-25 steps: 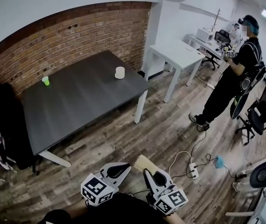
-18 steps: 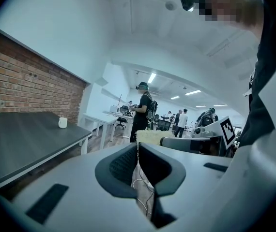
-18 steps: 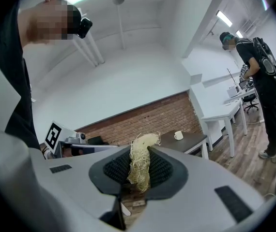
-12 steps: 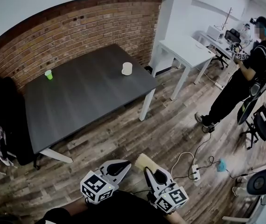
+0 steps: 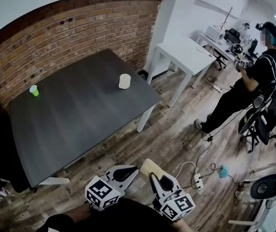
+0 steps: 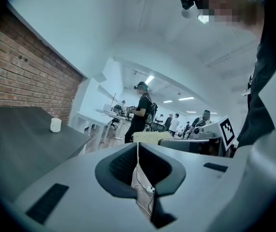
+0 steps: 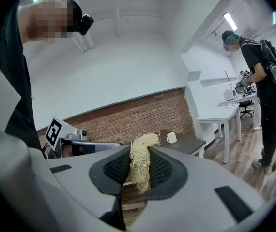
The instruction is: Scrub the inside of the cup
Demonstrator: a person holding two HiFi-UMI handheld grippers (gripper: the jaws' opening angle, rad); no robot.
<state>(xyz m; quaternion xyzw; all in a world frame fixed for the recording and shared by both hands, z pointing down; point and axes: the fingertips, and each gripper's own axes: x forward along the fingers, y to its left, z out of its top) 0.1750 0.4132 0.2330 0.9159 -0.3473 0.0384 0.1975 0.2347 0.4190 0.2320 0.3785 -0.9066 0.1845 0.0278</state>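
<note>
A white cup stands near the far right edge of the dark grey table; it also shows small in the left gripper view and the right gripper view. Both grippers hover over the wooden floor, well short of the table. My right gripper is shut on a straw-coloured loofah scrubber, whose fibres stick out above the jaws. My left gripper is shut with nothing in it. The two are side by side.
A small green cup sits at the table's far left. A white table stands beyond it, with a person in black on the right. A power strip and cables lie on the floor, near office chairs.
The dark table and its cups have slid leftward and slightly downward in the head view. Both grippers keep their place at the bottom of the view, the loofah still held.
</note>
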